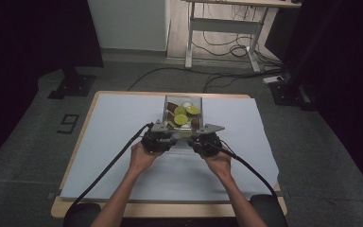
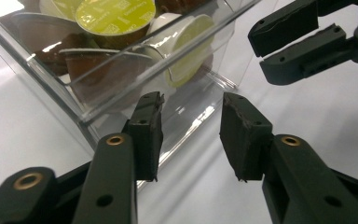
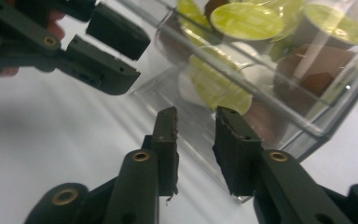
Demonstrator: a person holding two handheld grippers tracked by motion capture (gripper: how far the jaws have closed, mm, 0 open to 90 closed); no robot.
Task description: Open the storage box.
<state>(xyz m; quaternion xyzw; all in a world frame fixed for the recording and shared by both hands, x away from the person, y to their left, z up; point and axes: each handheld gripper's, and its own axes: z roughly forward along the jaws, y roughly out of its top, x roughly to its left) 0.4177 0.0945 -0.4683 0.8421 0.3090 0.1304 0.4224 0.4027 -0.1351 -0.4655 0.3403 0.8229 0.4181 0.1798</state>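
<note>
**Two grippers at a clear box of pods**

Left gripper view looks along the left gripper [image 2: 191,135]. Its two black jaws are spread apart with nothing between them but the white cloth [image 2: 23,140] and the low front edge of the clear box [image 2: 74,109]. One jaw tip sits just at the box's front wall; I cannot tell if it touches. The right gripper [image 2: 303,44] shows at the top corner, near the box, jaws a little apart.

Right gripper view shows the right gripper [image 3: 196,144] with its jaws apart too, holding nothing, close to the box [image 3: 307,126]. The left gripper [image 3: 107,51] is at the top corner there, with a bit of a hand behind it.

Up close, these two views show the pods: some have yellow-green tops [image 2: 114,16], some are brown [image 2: 102,74], some are white [image 3: 191,86]. They lie piled on each other.

High view shows what the close ones cannot: both hands, left [image 1: 142,156] and right [image 1: 217,163], come in side by side, and the box [image 1: 168,101] sits in the middle of the cloth, toward the far edge of the table [image 1: 90,101]. A black cable [image 1: 108,165] trails back from each gripper.
</note>
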